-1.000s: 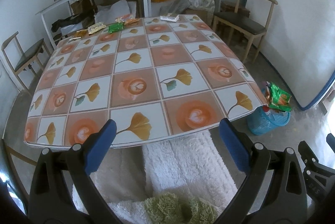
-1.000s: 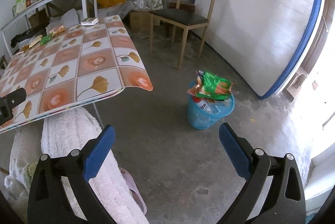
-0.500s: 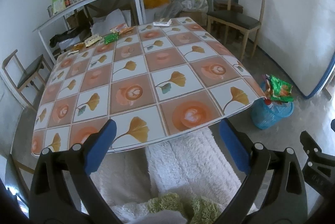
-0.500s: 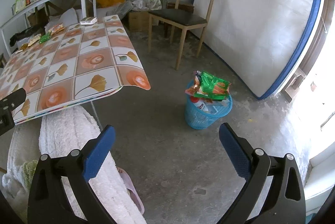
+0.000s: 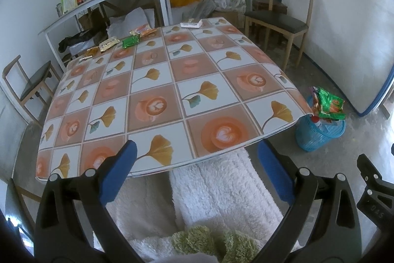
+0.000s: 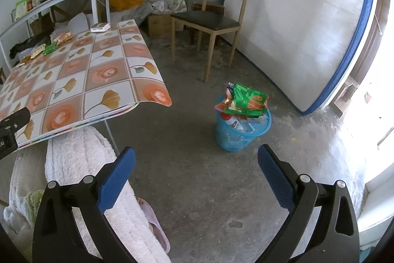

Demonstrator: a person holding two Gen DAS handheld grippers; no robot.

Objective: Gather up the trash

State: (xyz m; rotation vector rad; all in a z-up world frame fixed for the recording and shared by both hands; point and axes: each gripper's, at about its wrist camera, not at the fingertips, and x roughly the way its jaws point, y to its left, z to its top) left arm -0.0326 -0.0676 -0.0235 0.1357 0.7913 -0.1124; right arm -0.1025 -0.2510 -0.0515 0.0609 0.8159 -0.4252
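The left gripper [image 5: 194, 159] hangs just off the near edge of the bench [image 5: 172, 81], its jaws spread wide and holding nothing; between them shows only the near edge of the patterned cloth and white fleece clothing [image 5: 216, 191] below. The right gripper [image 6: 196, 162] is over bare concrete floor [image 6: 197, 135] beyond the bench's near right corner, jaws equally wide and empty — touching nothing.

The trash on the bench lies along its far edge. Toward the far left corner I count about five snack wrappers: a green one [image 5: 131, 41], an orange one [image 5: 143, 29] just behind it, a yellowish one [image 5: 107, 44] to its left, and two smaller pieces [image 5: 92, 51] nearer the corner, too small to tell apart clearly. At the middle of the far edge sits one flat white packet [image 5: 191, 23], apart from the rest.

On the floor, off the bench's near right corner, stands one blue plastic basket [image 6: 234, 137], heaped above its rim with wrappers — a green-and-orange packet [image 6: 246, 99] lies on top.

Two wooden chairs show: one [image 6: 209, 22] past the far right corner, one [image 5: 29, 83] off the left edge. A white shelf table [image 5: 98, 2] with pots stands behind.
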